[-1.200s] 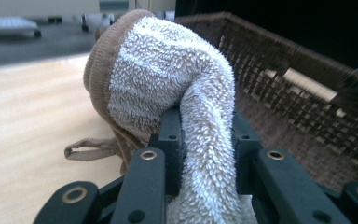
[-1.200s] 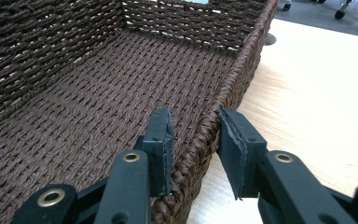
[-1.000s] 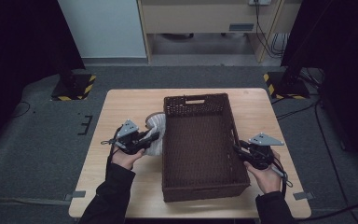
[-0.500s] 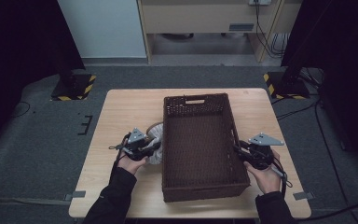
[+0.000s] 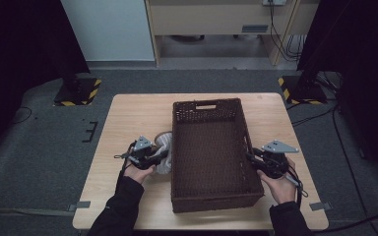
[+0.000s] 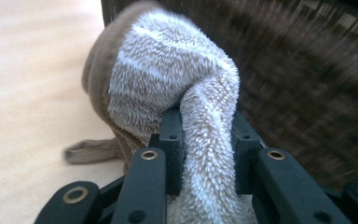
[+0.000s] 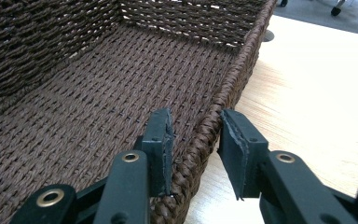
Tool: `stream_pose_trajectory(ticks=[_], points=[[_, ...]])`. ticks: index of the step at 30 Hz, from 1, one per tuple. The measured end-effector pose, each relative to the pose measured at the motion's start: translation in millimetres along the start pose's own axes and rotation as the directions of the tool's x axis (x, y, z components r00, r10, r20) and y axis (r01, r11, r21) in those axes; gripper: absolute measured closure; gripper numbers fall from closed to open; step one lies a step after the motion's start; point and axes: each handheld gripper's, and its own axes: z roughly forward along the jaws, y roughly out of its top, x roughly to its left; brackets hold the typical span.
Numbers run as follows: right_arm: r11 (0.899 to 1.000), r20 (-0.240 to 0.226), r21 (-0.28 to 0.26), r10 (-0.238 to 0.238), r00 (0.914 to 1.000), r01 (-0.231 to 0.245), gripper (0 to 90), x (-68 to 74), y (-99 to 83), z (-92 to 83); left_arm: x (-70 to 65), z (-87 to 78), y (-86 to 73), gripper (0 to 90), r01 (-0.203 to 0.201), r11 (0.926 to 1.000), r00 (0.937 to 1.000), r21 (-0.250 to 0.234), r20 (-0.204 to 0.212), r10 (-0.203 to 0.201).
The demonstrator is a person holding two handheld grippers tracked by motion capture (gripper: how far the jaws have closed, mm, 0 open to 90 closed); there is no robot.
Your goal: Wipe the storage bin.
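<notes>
Woven brown wicker forms the basket [image 5: 210, 156] mid-table, its left wall just beside the fluffy grey sock [image 6: 182, 88]. The left gripper [image 5: 150, 157] pinches that sock over the table [image 5: 128, 118]. The right gripper [image 7: 193, 140] straddles the basket's right rim, one pad touching, the other apart.

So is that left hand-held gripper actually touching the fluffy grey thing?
Touching. In the left gripper view, the left hand-held gripper has both black jaws pressed against a fold of the fluffy grey cloth, pinching it between them.

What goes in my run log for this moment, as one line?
left gripper: shut on sock, beside basket | right gripper: jaws astride basket rim, grip unclear | basket: empty
</notes>
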Motion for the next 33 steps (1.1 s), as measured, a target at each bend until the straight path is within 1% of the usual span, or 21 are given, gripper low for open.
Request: stream_pose_trajectory(ticks=[2,5,7,11,12,14,17,19,20,21,23,24,25,26,28,29,30,32,33], points=[[1.000,-0.003,0.004,-0.003,1.0000,0.003,64.2,-0.3,0.5,-1.0,-3.9,-11.4,8.3,71.0,0.010,0.9989,0.9997,-0.045,0.021,-0.009],[1.000,-0.006,0.005,-0.002,1.0000,0.002,63.9,-0.4,1.1,-2.2,-14.3,-26.5,17.2,71.1,-0.018,0.9962,0.9988,-0.086,0.044,0.022],[1.000,-0.005,0.007,-0.006,1.0000,0.006,63.1,-0.2,0.9,-1.7,-18.7,-31.5,19.0,71.1,-0.027,0.9955,0.9982,-0.091,0.050,0.032],[1.000,0.001,0.021,-0.009,1.0000,0.009,62.1,1.0,-0.3,0.1,-21.2,-35.2,18.2,71.1,-0.033,0.9949,0.9976,-0.096,0.057,0.039],[1.000,0.000,0.021,-0.005,1.0000,0.005,61.9,1.3,-0.5,0.6,-20.9,-35.8,14.9,71.2,-0.032,0.9954,0.9972,-0.090,0.065,0.038],[1.000,0.000,0.025,-0.009,1.0000,0.009,61.9,1.4,-0.8,1.0,-20.7,-33.0,8.5,71.2,-0.027,0.9972,0.9973,-0.070,0.066,0.032],[1.000,0.004,0.027,-0.016,0.9999,0.016,61.6,2.0,-1.2,1.8,-23.2,-22.9,-1.5,71.2,-0.045,0.9988,0.9973,-0.022,0.057,0.046],[0.999,0.006,0.039,-0.022,0.9997,0.021,62.1,2.8,-2.4,2.4,-23.8,-16.7,-6.2,71.2,-0.059,0.9983,0.9974,0.002,0.042,0.059],[0.999,0.009,0.044,-0.026,0.9996,0.025,62.6,2.8,-2.9,2.8,-23.0,-14.1,-8.4,71.2,-0.060,0.9981,0.9974,0.016,0.041,0.059],[0.998,0.009,0.053,-0.025,0.9997,0.024,63.0,3.0,-3.6,3.5,-21.8,-11.5,-11.0,71.2,-0.057,0.9981,0.9977,0.024,0.038,0.056],[0.999,0.006,0.048,-0.013,0.9999,0.013,63.0,2.8,-4.3,4.1,-18.8,-6.4,-15.5,71.2,-0.054,0.9972,0.9982,0.051,0.029,0.053],[0.999,0.006,0.050,-0.013,0.9999,0.013,63.0,2.9,-4.2,4.1,-17.3,-3.9,-18.6,71.2,-0.044,0.9974,0.9988,0.058,0.027,0.042],[0.999,0.006,0.050,-0.013,0.9999,0.013,63.0,2.9,-4.2,4.1,-17.3,-3.9,-18.6,71.2,-0.044,0.9974,0.9988,0.058,0.027,0.042],[0.999,0.007,0.052,-0.014,0.9999,0.014,63.1,3.1,-4.0,4.3,-13.5,0.6,-23.4,71.2,-0.040,0.9958,0.9990,0.082,0.020,0.039],[0.999,0.008,0.051,-0.016,0.9998,0.016,63.1,2.9,-4.0,4.4,-11.8,1.7,-24.9,71.2,-0.042,0.9945,0.9990,0.096,0.021,0.040],[0.999,0.008,0.051,-0.016,0.9998,0.016,63.1,2.9,-4.0,4.4,-11.8,1.7,-24.9,71.2,-0.042,0.9945,0.9990,0.096,0.021,0.040],[0.999,0.010,0.052,-0.018,0.9998,0.017,63.2,3.1,-3.9,4.3,-12.8,-1.4,-23.0,71.2,-0.030,0.9964,0.9994,0.079,0.022,0.028],[0.998,0.010,0.053,-0.016,0.9998,0.016,63.2,3.2,-3.8,4.2,-14.4,-9.2,-17.1,71.2,-0.032,0.9984,0.9991,0.047,0.031,0.030],[0.998,0.009,0.053,-0.016,0.9998,0.015,63.1,3.1,-3.8,4.2,-15.9,-14.6,-12.9,71.2,-0.025,0.9994,0.9990,0.023,0.037,0.024]])
